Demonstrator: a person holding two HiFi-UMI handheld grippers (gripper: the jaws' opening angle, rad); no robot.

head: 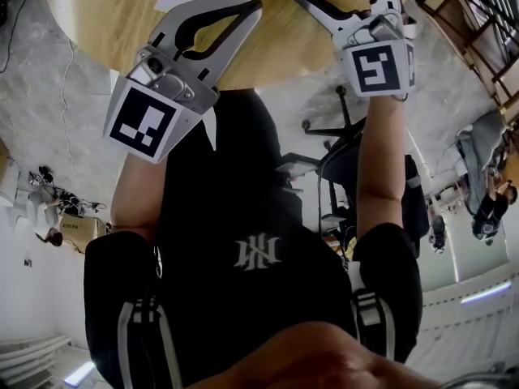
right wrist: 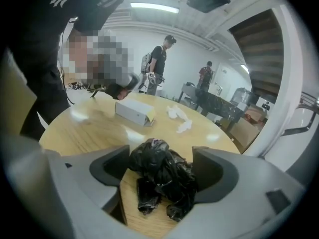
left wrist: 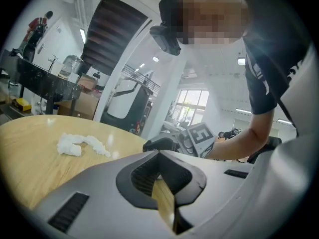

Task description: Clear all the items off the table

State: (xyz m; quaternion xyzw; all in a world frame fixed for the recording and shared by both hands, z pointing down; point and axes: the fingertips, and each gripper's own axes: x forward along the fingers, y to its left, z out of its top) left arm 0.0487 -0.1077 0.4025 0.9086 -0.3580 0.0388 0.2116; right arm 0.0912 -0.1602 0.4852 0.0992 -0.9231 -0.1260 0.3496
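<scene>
Though behind bag (right wrist: 162, 176) (black), box (right wrist: 134, 112), tissues (right wrist: 183, 126).

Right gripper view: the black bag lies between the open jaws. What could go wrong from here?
1. The black bag is crumpled and loose; the right gripper may pinch only a fold, so it could slip or unravel when lifted.
2. The jaws stand low over the table; closing could scrape the wood rather than gather the bag.

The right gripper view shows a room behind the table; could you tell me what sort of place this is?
Probably a big open office or workshop hall, not a home: a round wooden table, people standing about, cardboard boxes and what looks like a staircase overhead.
</scene>
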